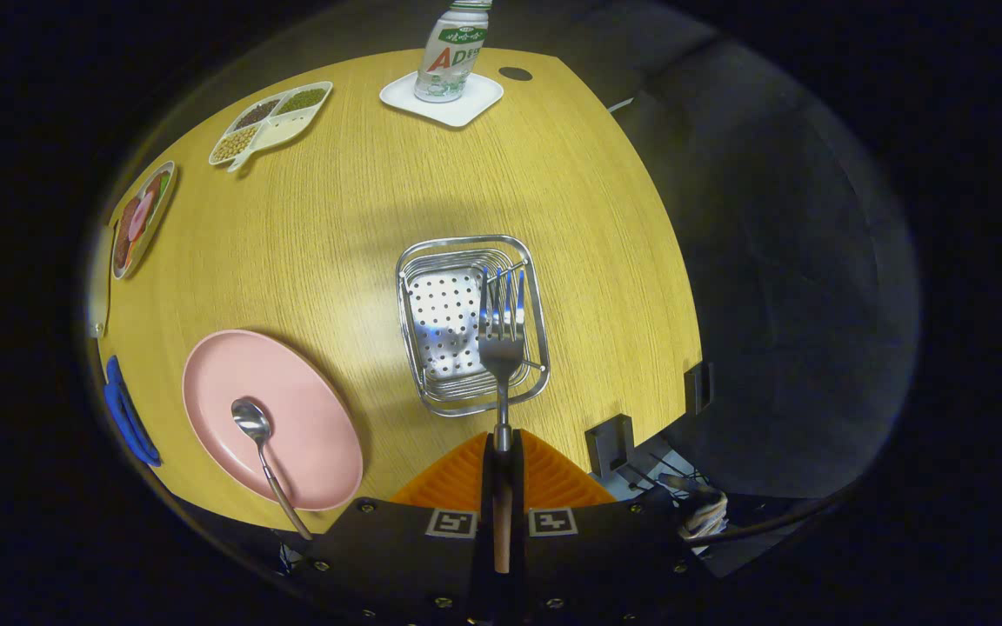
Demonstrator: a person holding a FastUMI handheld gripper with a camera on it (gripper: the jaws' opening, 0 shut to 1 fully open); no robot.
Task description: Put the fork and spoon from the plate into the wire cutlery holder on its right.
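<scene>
At the far left edge of the wooden table (362, 200) I see a blue object (127, 416) lying along the rim; I cannot tell what it is. Beyond it, near the same edge, rests an oval dish (143, 219) with mixed contents, and further back a divided tray (272, 122) holds beans or grains in separate compartments.

Nearer to me, the pink plate (310, 435) sits on the table, well to the left of my fingers. The spoon (263, 452) lies on it, bowl toward the plate's middle, handle running out over the near rim.

At the back of the table stands a bottle (451, 48) upright on a white square coaster (479, 97).

In the centre, just ahead of my fingers, stands the wire cutlery holder (431, 382), a square basket with a perforated floor, to the right of the plate and apart from it.

My gripper (501, 487) is closed tight on the fork (502, 343): both fingers press on its wooden handle, no gap visible beside it. The fork points straight forward, tines over the right part of the holder's opening. I cannot tell whether the tines touch the holder.

Right of the holder the table is bare wood to its edge, where two dark brackets (610, 442) are mounted
</scene>
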